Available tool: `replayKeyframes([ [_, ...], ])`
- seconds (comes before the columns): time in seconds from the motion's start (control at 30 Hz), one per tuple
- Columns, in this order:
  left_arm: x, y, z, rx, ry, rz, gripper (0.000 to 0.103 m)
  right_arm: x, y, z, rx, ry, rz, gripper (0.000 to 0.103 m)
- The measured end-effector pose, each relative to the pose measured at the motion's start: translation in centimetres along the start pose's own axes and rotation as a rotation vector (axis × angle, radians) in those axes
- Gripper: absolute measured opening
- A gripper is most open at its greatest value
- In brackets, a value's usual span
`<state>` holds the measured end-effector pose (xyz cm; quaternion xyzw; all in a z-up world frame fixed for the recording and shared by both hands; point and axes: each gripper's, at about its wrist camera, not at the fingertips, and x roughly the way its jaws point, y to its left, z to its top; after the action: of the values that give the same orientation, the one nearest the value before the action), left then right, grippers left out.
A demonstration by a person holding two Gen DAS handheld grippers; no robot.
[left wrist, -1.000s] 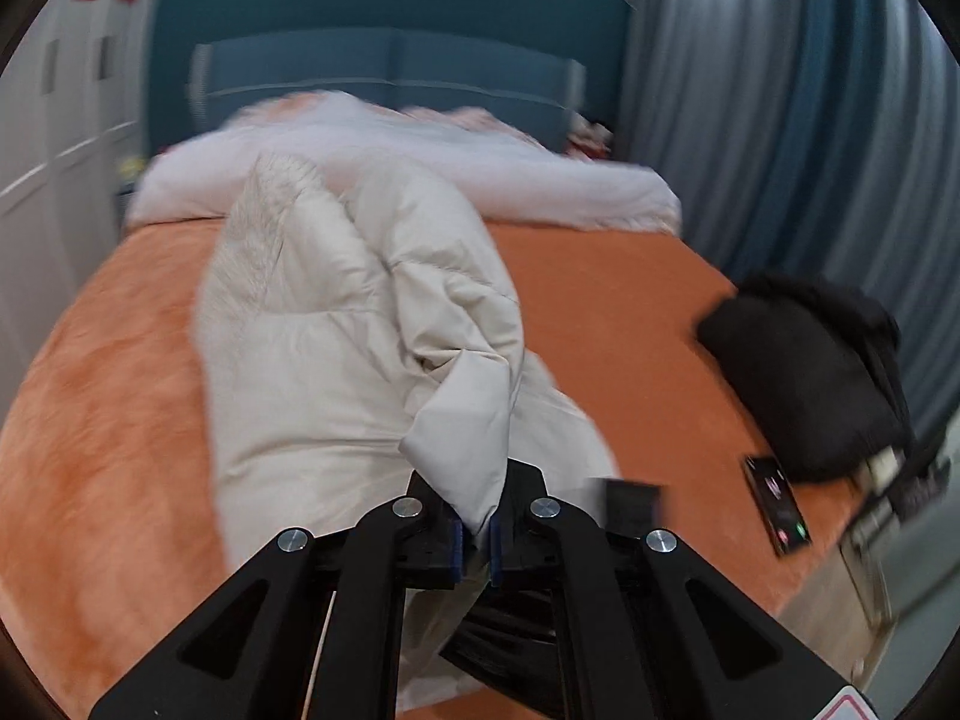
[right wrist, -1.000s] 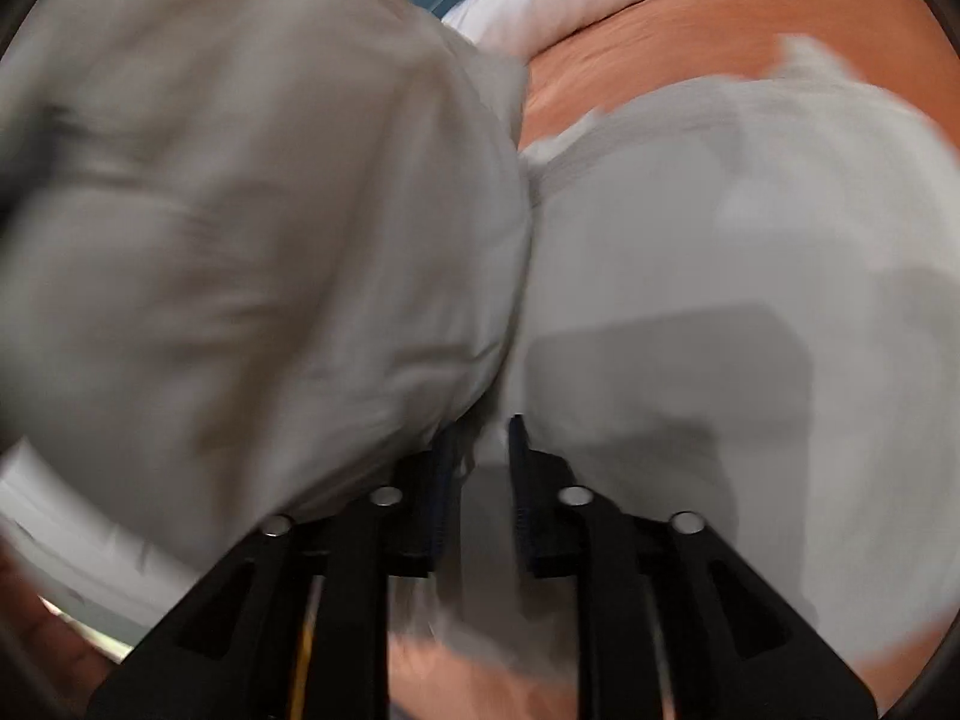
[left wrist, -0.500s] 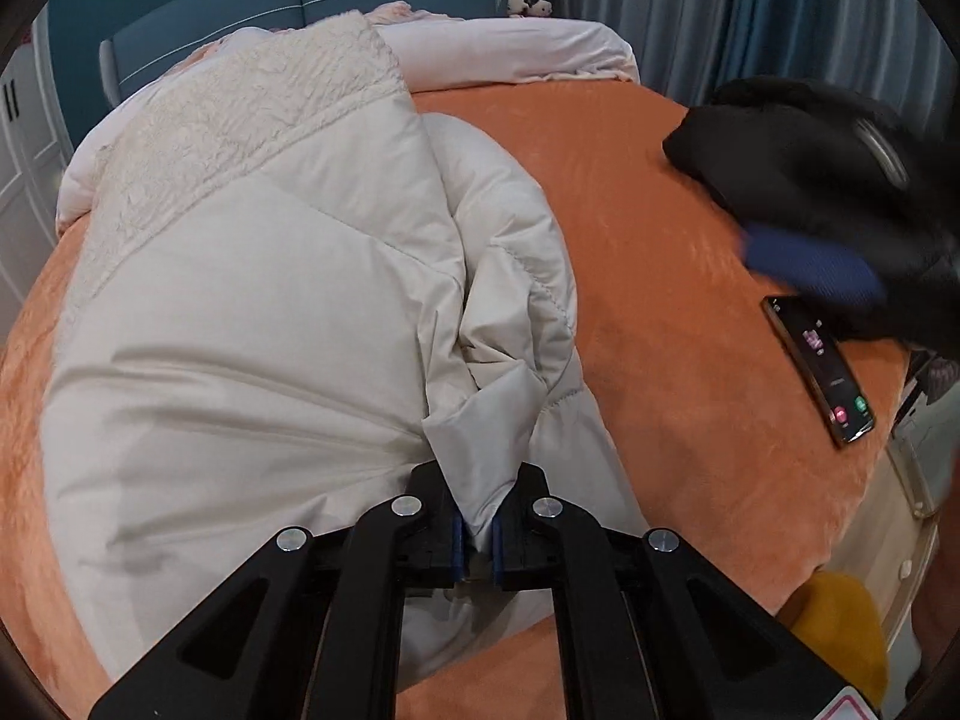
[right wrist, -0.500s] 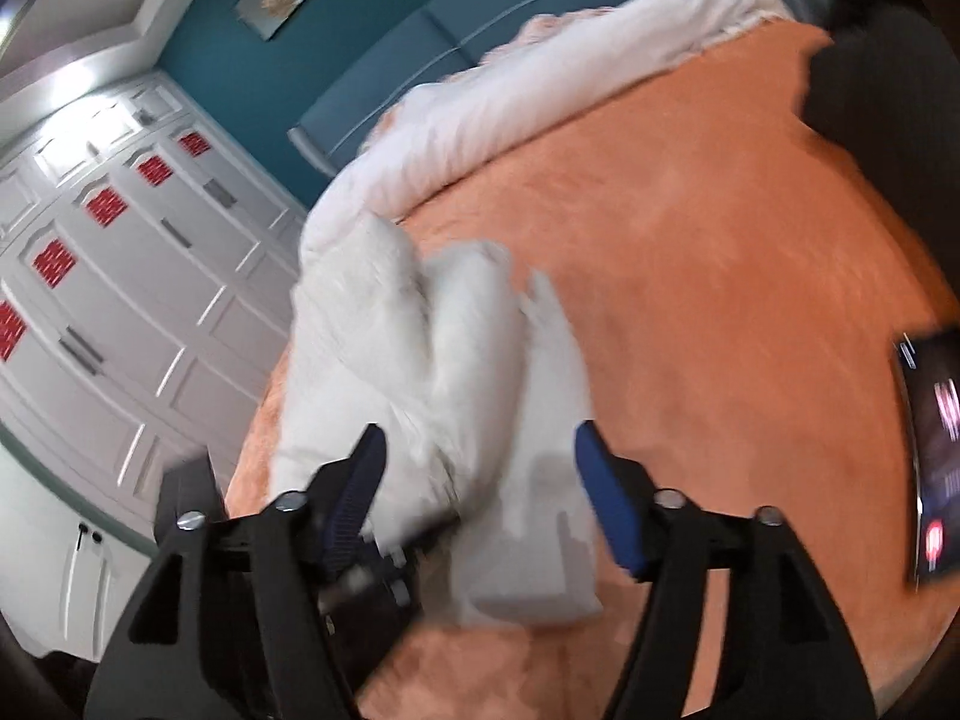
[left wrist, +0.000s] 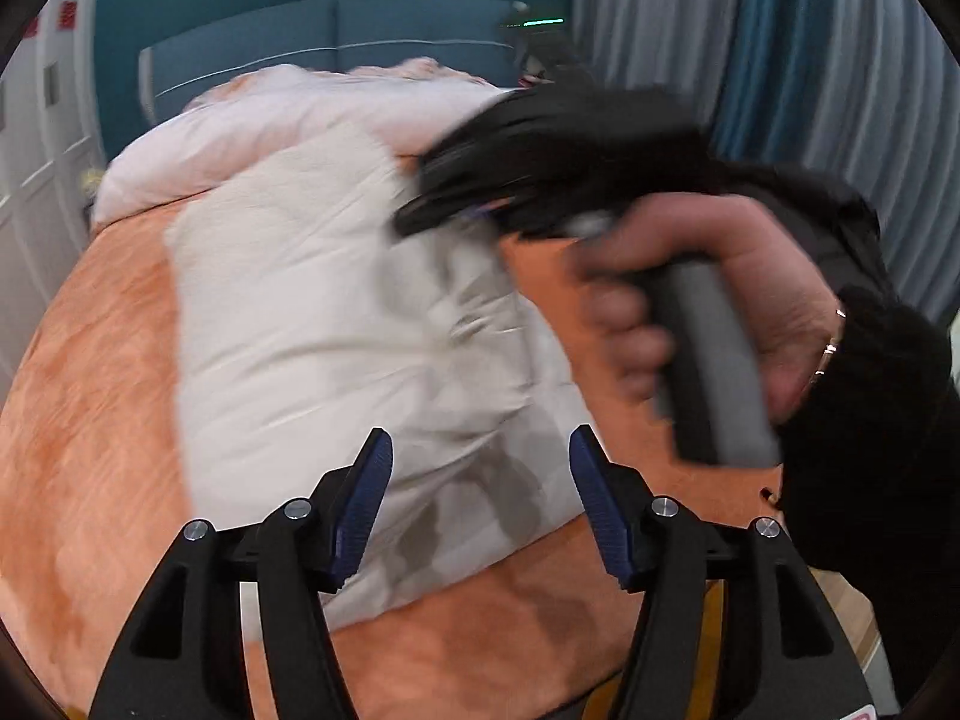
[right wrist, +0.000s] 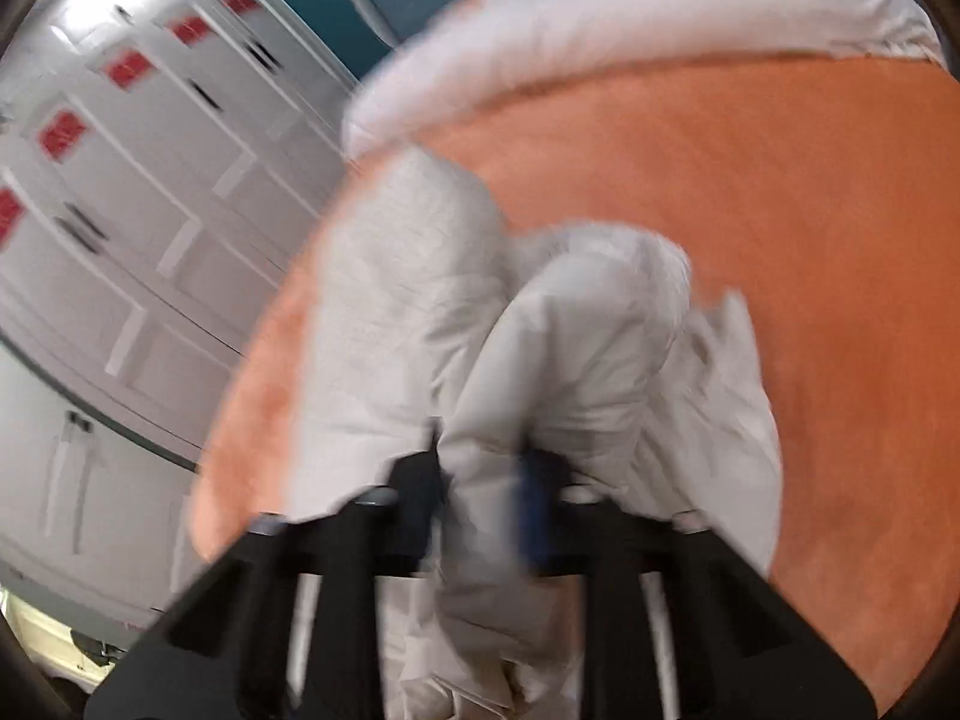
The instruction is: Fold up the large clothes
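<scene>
So the cream puffer jacket (left wrist: 336,312) is lying bunched up on the bed's orange blanket (left wrist: 90,420), with a white duvet (left wrist: 252,138) piled behind it near the blue headboard (left wrist: 336,30). The left gripper (left wrist: 477,510) has its blue-padded fingers (left wrist: 363,504) spread wide apart, nothing between them, hovering just over the near hem of the jacket. In the left wrist view you can also see the person's right hand (left wrist: 708,300) wrapped around a grey handle, blurry, off to the right above the jacket's edge. The right gripper (right wrist: 480,504) looks clamped down on a fold of the jacket (right wrist: 558,372); the fabric bulges up between and over its fingers, though that view is pretty smeared. White wardrobe doors (right wrist: 120,180) sit left of the bed.
</scene>
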<state>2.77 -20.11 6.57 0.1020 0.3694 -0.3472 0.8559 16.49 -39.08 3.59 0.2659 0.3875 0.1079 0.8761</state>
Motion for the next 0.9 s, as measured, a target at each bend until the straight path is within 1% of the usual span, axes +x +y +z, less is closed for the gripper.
replayKeyframes([
  [0.03, -0.8, 0.9, 0.0, -0.024, -0.013, 0.012, 0.059, -2.0, 0.5, 0.1, -0.002, -0.059, 0.037, 0.006],
  [0.07, -1.5, 2.0, 0.3, -0.056, -0.026, 0.034, 0.059, -3.2, 0.0, 0.5, -0.010, -0.095, 0.051, 0.004],
  [0.1, -2.0, 2.9, 0.5, -0.077, -0.035, 0.047, 0.059, -4.8, -0.1, 0.7, -0.019, -0.141, 0.049, 0.003],
  [0.13, -2.2, 3.7, 0.7, -0.098, -0.042, 0.059, 0.059, -5.9, -0.7, 0.2, -0.011, -0.168, 0.040, 0.002],
  [0.17, -2.0, 4.7, 1.1, -0.124, -0.041, 0.081, 0.060, -6.6, -2.4, -0.6, 0.023, -0.186, -0.001, 0.002],
  [0.2, -1.8, 5.3, 1.1, -0.137, -0.036, 0.086, 0.060, -6.5, -4.5, -1.6, 0.063, -0.172, -0.037, 0.002],
  [0.27, -0.2, 6.6, 1.4, -0.172, -0.009, 0.091, 0.060, -4.6, -9.4, -4.3, 0.174, -0.101, -0.081, 0.003],
  [0.3, 1.0, 6.9, 1.6, -0.190, 0.014, 0.097, 0.059, -3.0, -11.8, -6.3, 0.223, -0.048, -0.100, 0.004],
  [0.33, 1.7, 7.2, 1.7, -0.203, 0.026, 0.098, 0.060, -2.2, -12.8, -7.4, 0.245, -0.027, -0.097, 0.004],
  [0.37, 3.1, 7.3, 1.6, -0.211, 0.048, 0.091, 0.060, -2.0, -13.7, -8.8, 0.278, -0.029, -0.074, 0.005],
  [0.4, 4.3, 7.3, 1.5, -0.215, 0.072, 0.093, 0.060, -2.4, -13.8, -9.3, 0.300, -0.051, -0.051, 0.007],
  [0.47, 6.1, 7.2, 0.9, -0.204, 0.105, 0.125, 0.060, -3.6, -13.4, -9.0, 0.322, -0.091, -0.041, 0.011],
  [0.53, 6.4, 6.9, 0.4, -0.183, 0.102, 0.153, 0.060, -5.7, -12.2, -7.7, 0.305, -0.157, -0.060, 0.014],
  [0.57, 6.5, 6.8, 0.2, -0.178, 0.100, 0.161, 0.060, -7.5, -10.8, -6.8, 0.264, -0.217, -0.074, 0.026],
  [0.6, 6.6, 6.6, 0.1, -0.174, 0.099, 0.162, 0.060, -8.8, -9.5, -6.1, 0.228, -0.257, -0.075, 0.046],
  [0.63, 6.5, 6.5, 0.1, -0.168, 0.097, 0.164, 0.060, -9.6, -8.2, -5.4, 0.191, -0.288, -0.069, 0.055],
  [0.67, 6.5, 6.3, 0.1, -0.162, 0.095, 0.170, 0.060, -9.9, -6.7, -4.4, 0.148, -0.295, -0.047, 0.066],
  [0.7, 6.5, 6.1, 0.1, -0.160, 0.095, 0.174, 0.060, -9.2, -5.4, -3.5, 0.113, -0.267, -0.008, 0.068],
  [0.73, 6.5, 6.1, 0.1, -0.163, 0.093, 0.175, 0.060, -8.5, -4.5, -2.8, 0.099, -0.239, 0.014, 0.068],
  [0.77, 6.5, 6.3, 0.2, -0.171, 0.094, 0.173, 0.060, -6.9, -3.8, -2.3, 0.081, -0.188, 0.021, 0.068],
  [0.8, 6.3, 6.3, 0.4, -0.177, 0.095, 0.172, 0.060, -5.5, -3.4, -2.1, 0.069, -0.150, 0.005, 0.068],
  [0.83, 6.1, 6.3, 0.6, -0.182, 0.096, 0.173, 0.060, -2.9, -3.0, -2.1, 0.063, -0.087, -0.014, 0.064],
  [0.9, 5.5, 6.5, 0.9, -0.188, 0.098, 0.174, 0.060, 0.1, -3.0, -2.8, 0.093, -0.008, 0.023, 0.010],
])
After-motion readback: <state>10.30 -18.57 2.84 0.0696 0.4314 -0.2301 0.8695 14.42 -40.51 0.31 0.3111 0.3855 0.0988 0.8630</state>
